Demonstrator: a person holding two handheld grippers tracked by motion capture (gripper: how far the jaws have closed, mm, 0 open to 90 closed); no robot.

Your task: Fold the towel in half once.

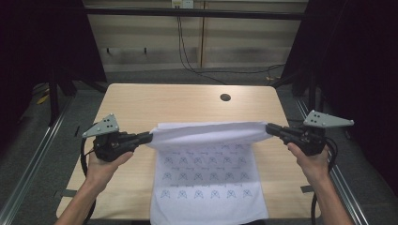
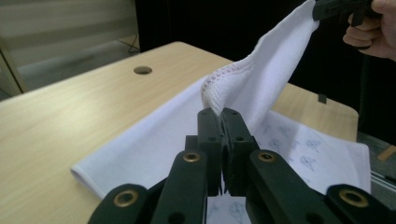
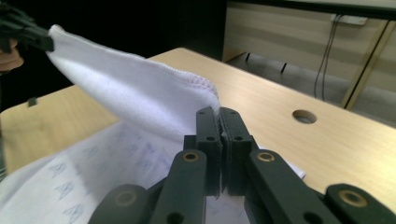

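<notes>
A white towel [image 1: 206,173] with small blue printed figures lies on the wooden table [image 1: 141,103], its near end hanging over the front edge. Its far edge is lifted off the table and stretched between both grippers. My left gripper [image 1: 149,137] is shut on the towel's left far corner [image 2: 217,95]. My right gripper [image 1: 268,127] is shut on the right far corner [image 3: 205,93]. In the left gripper view the other gripper [image 2: 322,9] holds the towel at the top right. In the right gripper view the other gripper [image 3: 46,43] holds the towel at the top left.
A round cable hole [image 1: 225,97] sits near the table's far right. Dark curtains flank both sides, and a wall with hanging cables [image 1: 185,51] stands behind. Metal rails [image 1: 33,164] run along the floor beside the table.
</notes>
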